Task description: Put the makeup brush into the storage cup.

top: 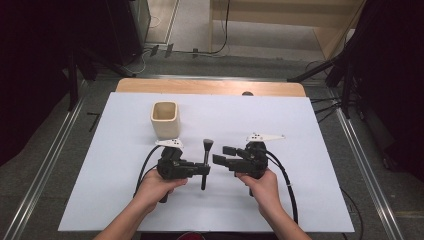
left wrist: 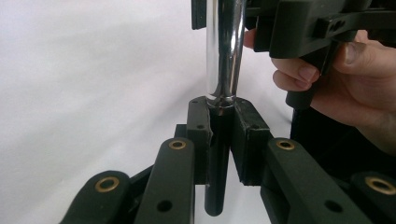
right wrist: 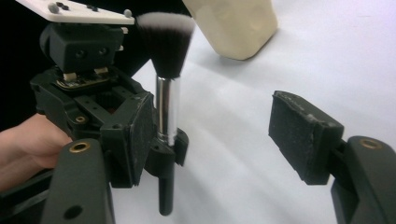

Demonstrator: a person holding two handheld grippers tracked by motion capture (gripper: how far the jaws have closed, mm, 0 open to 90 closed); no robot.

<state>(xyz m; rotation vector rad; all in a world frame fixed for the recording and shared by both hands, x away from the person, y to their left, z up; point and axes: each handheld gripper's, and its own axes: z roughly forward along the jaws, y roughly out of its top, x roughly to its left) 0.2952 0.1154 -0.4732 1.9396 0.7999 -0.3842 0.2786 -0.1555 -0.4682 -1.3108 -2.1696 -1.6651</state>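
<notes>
Chrome-ferruled black makeup brush [top: 205,161] is standing clenched in the left claw [top: 202,170] above the white bench [top: 300,200]; the right claw [top: 223,155] is gaping, released beside it. Keeping the brush upright should ease dropping it into the beige square cup [top: 164,119].

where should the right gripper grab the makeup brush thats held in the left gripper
Grip the chrome ferrule of the makeup brush, between the bristles and the left gripper, whose jaws are clamped on the black handle just below it. Come from the side facing the right gripper, whose jaws are open. The bristle head is soft, the lower handle short.
</notes>
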